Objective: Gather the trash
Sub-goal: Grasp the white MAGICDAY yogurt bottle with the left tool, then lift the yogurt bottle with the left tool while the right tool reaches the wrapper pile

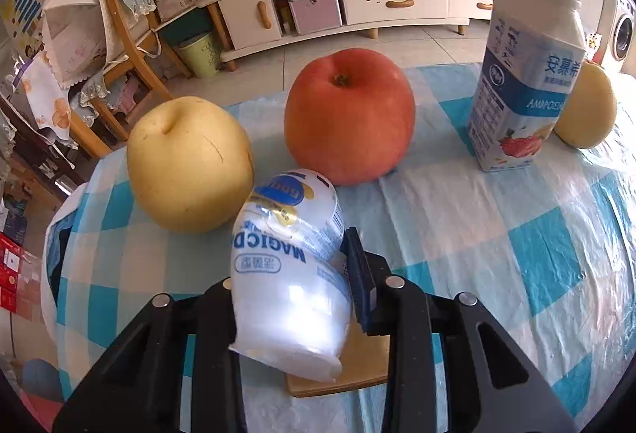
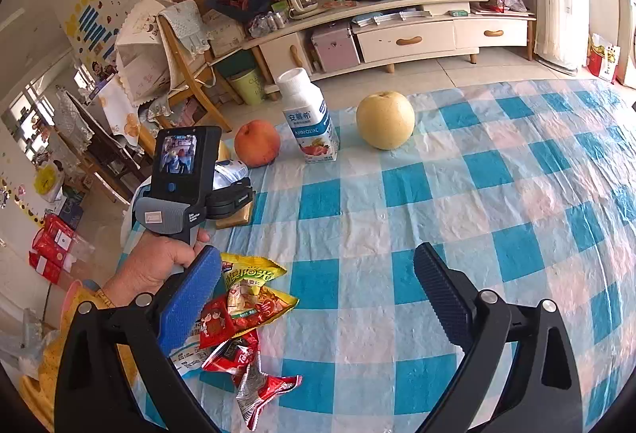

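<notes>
My left gripper [image 1: 294,274] is shut on a white yogurt cup [image 1: 288,266] with blue print, held upside down above a wooden coaster [image 1: 357,369]. The same gripper [image 2: 222,190] shows at the table's left edge in the right wrist view, with the cup [image 2: 228,170] partly hidden behind it. My right gripper [image 2: 318,286] is open and empty above the checked tablecloth [image 2: 457,194]. A pile of crumpled snack wrappers [image 2: 246,313], yellow and red, lies by its left finger [image 2: 190,298].
A yellow pear [image 1: 189,162], a red apple [image 1: 349,115], a yogurt drink carton [image 1: 524,75] and a second pear [image 1: 586,107] stand near the table's far edge. Beyond it are a wooden chair [image 1: 119,35], a green bin [image 1: 200,53] and a TV cabinet [image 1: 357,7].
</notes>
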`<move>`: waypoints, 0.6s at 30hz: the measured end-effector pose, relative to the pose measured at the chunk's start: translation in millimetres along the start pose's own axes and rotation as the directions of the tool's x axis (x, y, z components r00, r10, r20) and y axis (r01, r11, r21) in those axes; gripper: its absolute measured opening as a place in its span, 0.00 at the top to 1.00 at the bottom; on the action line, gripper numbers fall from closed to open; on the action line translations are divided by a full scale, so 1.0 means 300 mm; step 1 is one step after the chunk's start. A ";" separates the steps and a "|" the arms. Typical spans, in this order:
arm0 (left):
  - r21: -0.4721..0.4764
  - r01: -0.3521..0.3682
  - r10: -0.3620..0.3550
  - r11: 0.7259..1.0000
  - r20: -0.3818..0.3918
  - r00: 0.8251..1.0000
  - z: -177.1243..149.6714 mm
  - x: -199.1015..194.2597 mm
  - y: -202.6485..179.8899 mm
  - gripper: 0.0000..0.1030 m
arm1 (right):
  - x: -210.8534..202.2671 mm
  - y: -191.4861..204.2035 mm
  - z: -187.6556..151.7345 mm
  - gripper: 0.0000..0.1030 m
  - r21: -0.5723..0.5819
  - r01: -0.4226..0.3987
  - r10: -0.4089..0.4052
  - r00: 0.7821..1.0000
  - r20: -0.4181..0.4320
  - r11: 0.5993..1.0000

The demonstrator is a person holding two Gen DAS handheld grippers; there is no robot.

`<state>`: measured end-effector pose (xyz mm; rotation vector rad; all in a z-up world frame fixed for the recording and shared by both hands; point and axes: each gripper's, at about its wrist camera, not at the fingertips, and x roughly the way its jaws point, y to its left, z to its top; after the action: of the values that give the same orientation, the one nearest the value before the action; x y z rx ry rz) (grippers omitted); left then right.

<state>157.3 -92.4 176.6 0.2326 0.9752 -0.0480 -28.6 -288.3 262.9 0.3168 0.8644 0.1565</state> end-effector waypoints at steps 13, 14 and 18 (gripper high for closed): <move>0.115 0.200 -0.200 0.973 -0.015 0.980 -0.198 -0.146 -0.090 0.73 | 0.006 -0.022 0.006 0.06 0.012 0.043 -0.043 0.999 0.016 0.999; 0.120 0.224 -0.223 0.967 -0.020 0.975 -0.221 -0.163 -0.100 0.73 | 0.009 -0.022 0.006 0.06 0.010 0.045 -0.045 0.999 0.014 0.999; 0.130 0.297 -0.294 0.946 -0.037 0.955 -0.300 -0.220 -0.138 0.74 | 0.027 -0.008 0.003 0.06 -0.016 0.063 -0.063 0.998 0.001 0.998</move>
<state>41.0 -117.5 175.3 0.2086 1.0185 -0.3886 -22.7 -288.6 256.7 0.2740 0.8712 0.1045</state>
